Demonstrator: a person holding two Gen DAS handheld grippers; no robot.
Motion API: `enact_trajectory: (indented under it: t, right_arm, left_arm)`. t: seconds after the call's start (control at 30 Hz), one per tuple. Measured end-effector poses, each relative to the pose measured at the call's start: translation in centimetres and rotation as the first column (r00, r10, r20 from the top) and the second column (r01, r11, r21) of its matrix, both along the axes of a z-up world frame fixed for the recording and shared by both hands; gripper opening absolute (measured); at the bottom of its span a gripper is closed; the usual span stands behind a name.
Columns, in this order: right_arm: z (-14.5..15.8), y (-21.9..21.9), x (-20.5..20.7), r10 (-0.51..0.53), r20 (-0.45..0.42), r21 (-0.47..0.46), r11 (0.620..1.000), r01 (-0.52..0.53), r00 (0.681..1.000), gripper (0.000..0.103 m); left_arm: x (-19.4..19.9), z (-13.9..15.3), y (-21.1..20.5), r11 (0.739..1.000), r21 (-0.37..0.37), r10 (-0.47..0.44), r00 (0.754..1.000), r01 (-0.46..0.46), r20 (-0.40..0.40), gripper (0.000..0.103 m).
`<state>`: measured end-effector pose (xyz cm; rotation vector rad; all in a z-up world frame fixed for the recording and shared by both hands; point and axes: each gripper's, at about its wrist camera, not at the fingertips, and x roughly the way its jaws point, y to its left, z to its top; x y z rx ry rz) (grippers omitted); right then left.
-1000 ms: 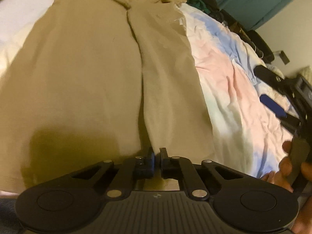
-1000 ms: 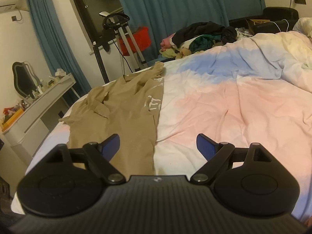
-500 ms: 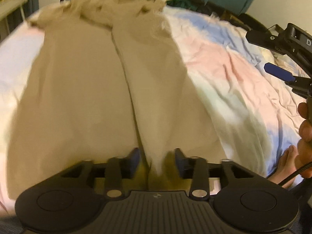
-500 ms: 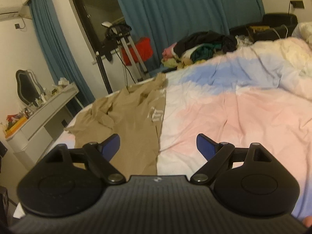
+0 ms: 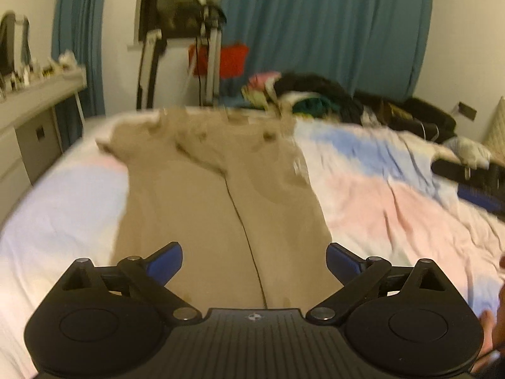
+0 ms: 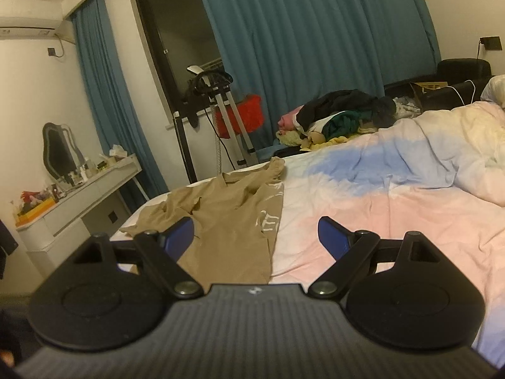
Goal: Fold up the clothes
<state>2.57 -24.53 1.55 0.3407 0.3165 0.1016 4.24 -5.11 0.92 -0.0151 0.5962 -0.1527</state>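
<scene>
A tan garment (image 5: 221, 208) lies spread flat on the bed, folded lengthwise with a seam down its middle; it also shows in the right wrist view (image 6: 230, 221), with white print near its right edge. My left gripper (image 5: 254, 257) is open and empty, held above the garment's near end. My right gripper (image 6: 255, 235) is open and empty, above the garment's right edge and the bedspread. The right gripper's blue-padded finger also shows at the far right of the left wrist view (image 5: 479, 195).
The bed has a pink, blue and white duvet (image 6: 394, 202). A pile of other clothes (image 6: 341, 117) lies at the far end. A white dresser (image 6: 79, 195) with small items stands left. An exercise machine (image 6: 214, 110) and blue curtains (image 6: 315, 47) are behind.
My left gripper has opened, let go of the tan garment's near edge and lifted and tilted up, away from the cloth. My right gripper stayed open and drifted slightly.
</scene>
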Motion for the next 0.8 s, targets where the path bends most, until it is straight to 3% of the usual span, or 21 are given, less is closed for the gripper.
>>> enact_trajectory:
  t: [0.23, 0.37, 0.5, 0.67, 0.8]
  right_arm:
    - [-0.1, 0.5, -0.6, 0.035, 0.051, -0.013, 0.999, -0.035, 0.998, 0.087]
    - [-1.2, 1.5, 0.9, 0.078, 0.003, -0.053, 0.996, -0.078, 0.997, 0.087]
    - [-1.9, 3.6, 5.1, 0.103, -0.103, -0.104, 0.988, -0.113, 0.989, 0.087]
    - [-2.1, 7.7, 10.7, 0.204, -0.178, -0.083, 0.972, -0.221, 0.963, 0.087]
    - [-2.7, 14.8, 17.2, 0.283, -0.203, -0.198, 0.926, -0.322, 0.937, 0.087]
  left_arm:
    - [0.4, 2.1, 0.1, 0.999, 0.037, 0.014, 0.991, -0.019, 0.134, 0.102]
    - [0.4, 2.0, 2.0, 0.997, 0.007, 0.069, 0.988, -0.071, 0.14, 0.102]
    - [-0.1, 2.0, 4.4, 0.997, 0.005, 0.075, 0.985, -0.076, 0.154, 0.102]
    - [-0.2, 1.6, 8.7, 0.989, -0.092, 0.125, 0.981, -0.113, 0.148, 0.102]
    - [0.3, 0.4, 11.8, 0.969, -0.19, 0.183, 0.977, -0.159, 0.113, 0.102]
